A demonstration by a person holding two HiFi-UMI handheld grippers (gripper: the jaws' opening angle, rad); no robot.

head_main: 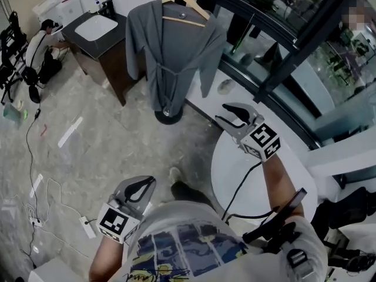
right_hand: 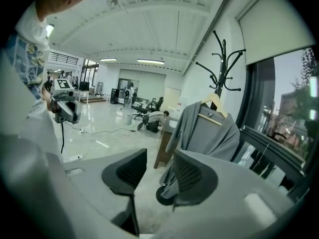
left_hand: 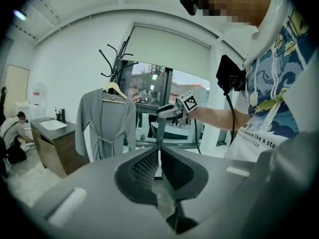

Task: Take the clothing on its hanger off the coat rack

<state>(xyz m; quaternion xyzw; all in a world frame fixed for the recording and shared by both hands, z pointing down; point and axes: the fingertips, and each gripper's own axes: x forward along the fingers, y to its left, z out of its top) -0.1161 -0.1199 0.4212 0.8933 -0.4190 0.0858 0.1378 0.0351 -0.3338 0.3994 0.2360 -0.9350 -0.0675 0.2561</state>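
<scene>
Between the partly spread jaws of the right claw (head_main: 222, 113) there is nothing, and ahead of it, well apart, the grey robe (head_main: 170, 51) hangs on its wooden hanger (head_main: 185, 7), hooked onto the coat rack (right_hand: 223, 54). Lower and farther back, by the person's waist, the left claw (head_main: 151, 181) has its jaws closed together on nothing. As I judge it, nothing is done yet: reaching in, gripping the hanger and lifting it off all remain.

Matt grey cloth robe (head_main: 170, 57), wooden hanger (head_main: 183, 21), glossy marbled floor (head_main: 88, 157).
</scene>
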